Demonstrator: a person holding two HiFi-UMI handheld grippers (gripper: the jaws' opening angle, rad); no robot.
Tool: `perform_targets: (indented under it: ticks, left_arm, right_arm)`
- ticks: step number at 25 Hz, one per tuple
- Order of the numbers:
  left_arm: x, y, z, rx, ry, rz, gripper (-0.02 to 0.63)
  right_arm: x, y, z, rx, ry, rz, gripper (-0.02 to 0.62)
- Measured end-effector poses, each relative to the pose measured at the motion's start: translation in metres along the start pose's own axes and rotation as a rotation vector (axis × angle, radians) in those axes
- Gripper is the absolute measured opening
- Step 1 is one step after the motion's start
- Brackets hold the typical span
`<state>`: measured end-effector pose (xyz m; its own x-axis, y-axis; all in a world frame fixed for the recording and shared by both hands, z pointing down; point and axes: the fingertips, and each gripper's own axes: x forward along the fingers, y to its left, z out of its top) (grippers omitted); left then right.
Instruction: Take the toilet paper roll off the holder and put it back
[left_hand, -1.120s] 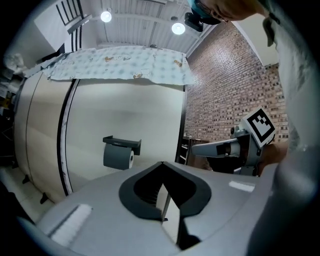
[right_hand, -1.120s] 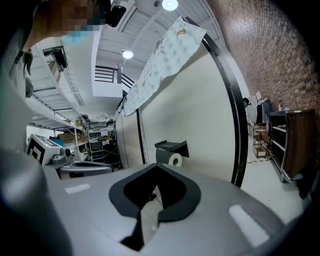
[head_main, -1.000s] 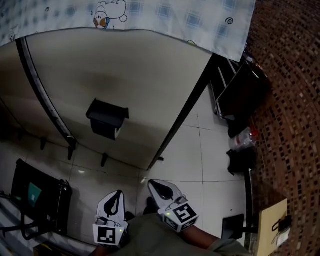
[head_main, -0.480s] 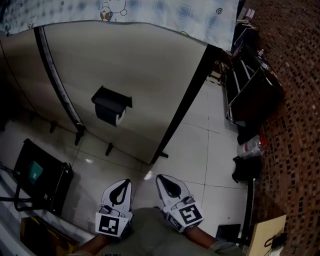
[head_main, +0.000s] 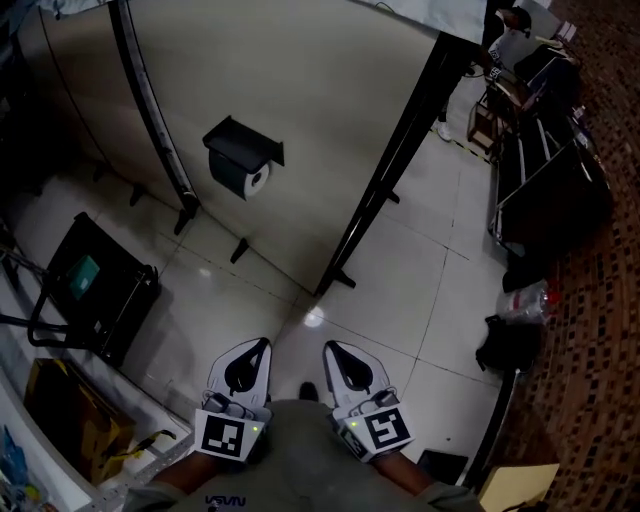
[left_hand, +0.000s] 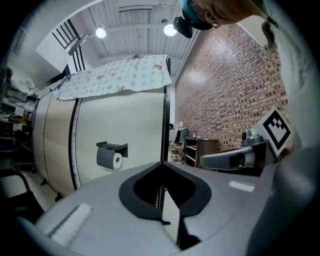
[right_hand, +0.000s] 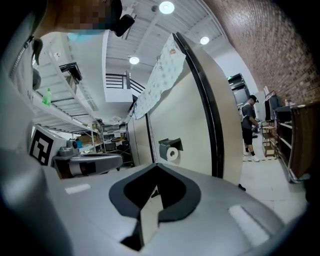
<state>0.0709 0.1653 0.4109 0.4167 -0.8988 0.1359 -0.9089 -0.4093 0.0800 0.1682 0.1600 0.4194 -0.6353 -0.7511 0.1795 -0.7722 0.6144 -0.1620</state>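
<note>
A white toilet paper roll (head_main: 257, 179) sits in a black holder (head_main: 241, 147) fixed to a beige partition wall (head_main: 330, 110). The same roll (left_hand: 117, 160) shows small and far off in the left gripper view, and the roll (right_hand: 173, 154) under its holder (right_hand: 170, 145) in the right gripper view. My left gripper (head_main: 254, 352) and right gripper (head_main: 336, 356) are held side by side low in the head view, close to my body. Both are shut with nothing between their jaws. Both are well short of the holder.
A black cart (head_main: 92, 290) stands on the tiled floor (head_main: 400, 270) at the left. Black shelving (head_main: 545, 170) and a brick wall (head_main: 610, 330) lie at the right. A black post (head_main: 385, 170) edges the partition. A person (right_hand: 248, 127) stands far back.
The head view has tipped up and forward: the holder and wall have slid up and right in the picture. Both grippers stay shut and together, sitting slightly higher in the view.
</note>
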Motion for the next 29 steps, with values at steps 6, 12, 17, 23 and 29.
perform_targets:
  ticks: [6, 12, 17, 23, 29]
  left_arm:
    - [-0.009, -0.020, -0.015, -0.010, 0.029, 0.071, 0.008]
    - [-0.023, -0.028, -0.018, -0.001, 0.023, 0.113, 0.008]
    - [-0.035, -0.024, -0.016, 0.002, 0.011, 0.146, 0.008]
    - [-0.042, -0.018, -0.010, 0.010, -0.001, 0.151, 0.008]
    - [-0.047, -0.014, -0.008, 0.008, -0.001, 0.145, 0.008]
  right_arm:
    - [-0.017, -0.001, -0.012, -0.020, 0.026, 0.063, 0.000]
    - [-0.024, 0.009, -0.018, -0.020, 0.033, 0.109, 0.000]
    - [-0.025, 0.013, -0.017, -0.048, 0.017, 0.131, 0.000]
    - [-0.023, 0.023, -0.014, -0.055, 0.009, 0.136, 0.000]
    - [-0.021, 0.031, -0.014, -0.044, 0.021, 0.130, 0.000]
